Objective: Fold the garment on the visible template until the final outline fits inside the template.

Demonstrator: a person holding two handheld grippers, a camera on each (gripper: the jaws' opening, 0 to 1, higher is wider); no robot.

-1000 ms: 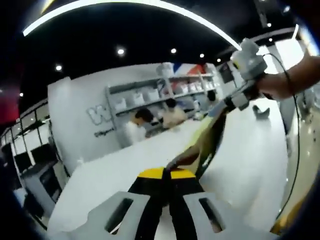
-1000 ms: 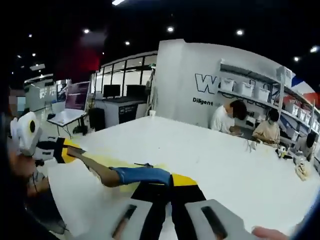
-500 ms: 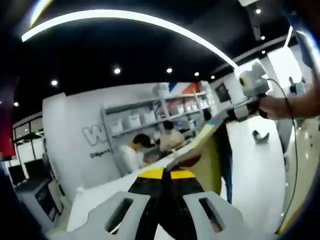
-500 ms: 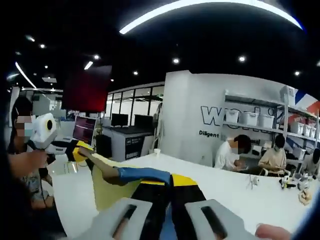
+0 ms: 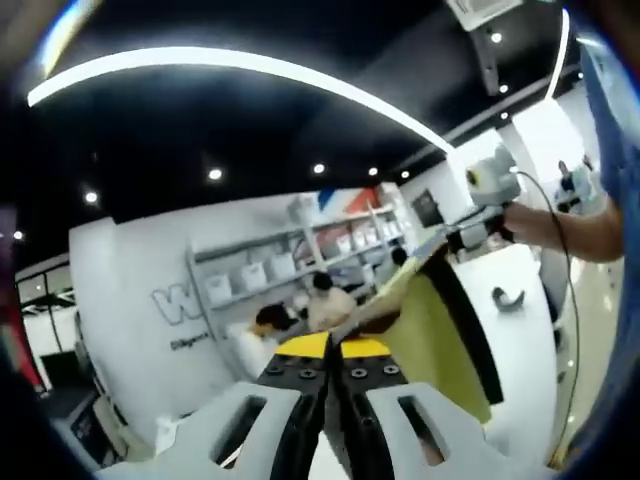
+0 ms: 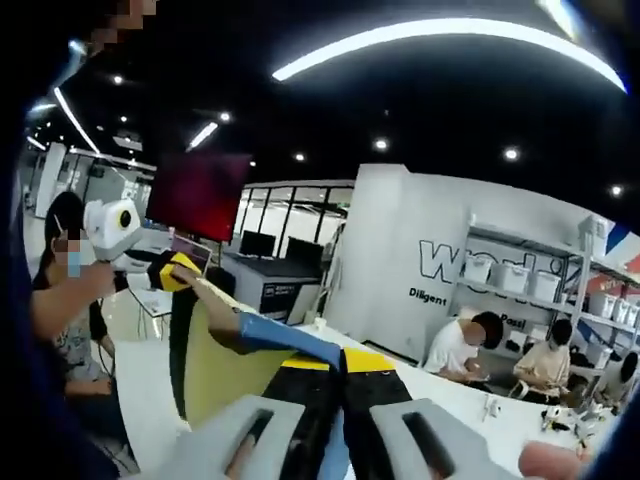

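Observation:
The garment (image 5: 435, 340) is yellow-green with a dark band and a blue edge, and it hangs stretched in the air between both grippers. In the left gripper view my left gripper (image 5: 330, 348) is shut on one end of its top edge. At the upper right a hand holds my right gripper (image 5: 452, 232) on the other end. In the right gripper view my right gripper (image 6: 340, 358) is shut on the blue edge (image 6: 290, 340) of the garment (image 6: 225, 375). My left gripper (image 6: 170, 270) pinches the far corner at the left.
A long white table (image 5: 520, 310) runs below the hanging cloth, with a small dark object (image 5: 508, 298) on it. Shelves with white bins (image 6: 490, 270) line the back wall. Seated people (image 6: 460, 350) work at the table's far end (image 6: 470, 420). A black cable (image 5: 570, 330) hangs from the right gripper.
Both grippers have risen, lifting the garment off the table until it hangs free. Both views now tilt up, showing more ceiling and less table.

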